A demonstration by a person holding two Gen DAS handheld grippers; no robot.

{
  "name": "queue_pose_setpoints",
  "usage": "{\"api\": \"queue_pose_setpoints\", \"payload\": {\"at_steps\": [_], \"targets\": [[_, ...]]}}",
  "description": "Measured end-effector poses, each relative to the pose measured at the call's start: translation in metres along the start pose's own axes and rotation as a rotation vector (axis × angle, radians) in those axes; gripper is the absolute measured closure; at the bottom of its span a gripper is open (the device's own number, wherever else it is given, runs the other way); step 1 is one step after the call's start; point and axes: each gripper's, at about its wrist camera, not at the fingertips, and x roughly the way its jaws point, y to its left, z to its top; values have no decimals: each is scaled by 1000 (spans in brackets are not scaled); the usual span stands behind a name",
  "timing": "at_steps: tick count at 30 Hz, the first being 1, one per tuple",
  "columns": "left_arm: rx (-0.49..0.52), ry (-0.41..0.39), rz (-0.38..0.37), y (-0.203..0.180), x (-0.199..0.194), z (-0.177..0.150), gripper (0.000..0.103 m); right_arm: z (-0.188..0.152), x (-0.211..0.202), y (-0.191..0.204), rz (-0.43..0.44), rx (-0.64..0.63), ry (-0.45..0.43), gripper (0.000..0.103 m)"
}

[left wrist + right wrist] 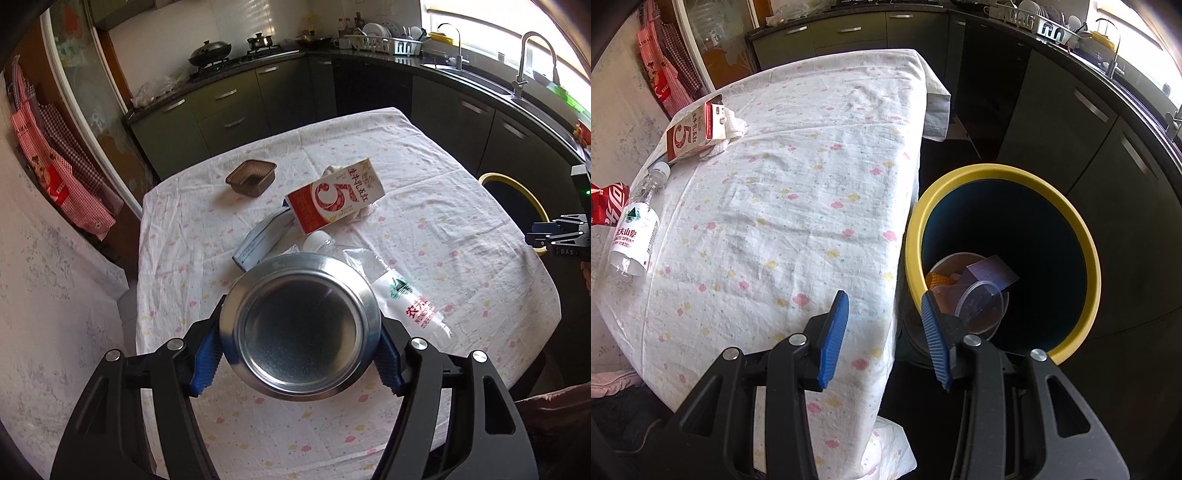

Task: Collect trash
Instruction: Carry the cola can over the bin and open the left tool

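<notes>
My left gripper (300,363) is shut on a drink can (300,326), held above the table with its silver bottom facing the camera; its red side shows in the right wrist view (607,208). On the tablecloth lie a red and white milk carton (334,195), a clear plastic bottle (391,288), a blue-grey box (264,238) and a brown tray (252,177). My right gripper (884,332) is open and empty, over the table edge beside the yellow-rimmed bin (1087,258), which holds plastic cups and scraps.
Dark kitchen cabinets (229,107) and a counter with a sink tap (532,62) run behind and to the right of the table. The bin stands on the floor at the table's right side (517,184). Red checked aprons (59,162) hang on the left.
</notes>
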Motion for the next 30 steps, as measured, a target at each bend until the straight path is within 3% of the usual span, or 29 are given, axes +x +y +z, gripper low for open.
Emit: {"api": "queue_pose_setpoints", "payload": {"at_steps": [11, 17, 23, 30], "targets": [[91, -90, -38, -27, -27, 31, 35, -5, -20, -14, -12, 35, -43, 64], [184, -125, -120, -69, -29, 64, 35, -14, -29, -39, -24, 88, -63, 64], [308, -143, -240, -136, -15, 104, 35, -28, -39, -76, -48, 168, -84, 64], [485, -118, -414, -249, 15, 150, 35, -52, -49, -116, -75, 263, -99, 64]]}}
